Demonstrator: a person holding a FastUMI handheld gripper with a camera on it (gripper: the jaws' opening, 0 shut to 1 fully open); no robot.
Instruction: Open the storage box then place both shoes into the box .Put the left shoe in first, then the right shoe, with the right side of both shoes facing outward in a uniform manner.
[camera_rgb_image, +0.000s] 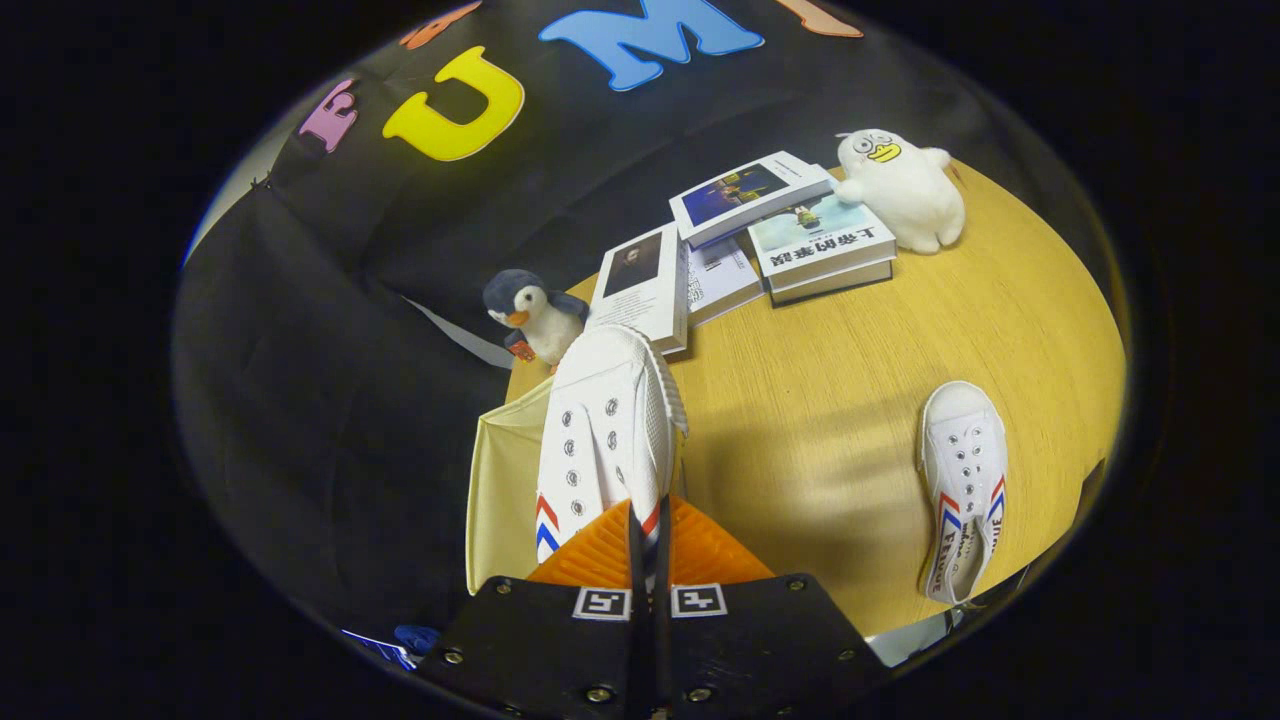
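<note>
My gripper (648, 530) is shut on a white canvas shoe (600, 430), both orange fingers (590, 550) pressing on its heel end. The shoe hangs in the air with its toe pointing away, over the edge of the pale cream storage box (505, 480), whose wall shows just left of the shoe. Red and blue stripes mark the shoe's side near the fingers. A second white shoe (962, 485) lies on the wooden table (820, 420) off to the right of the fingers, toe pointing away, its opening toward me.
Beyond the held shoe sits a small penguin plush (532, 315) at the table's edge. Several books (760, 235) lie stacked and spread at the far side, with a white duck plush (900, 185) beside them.
</note>
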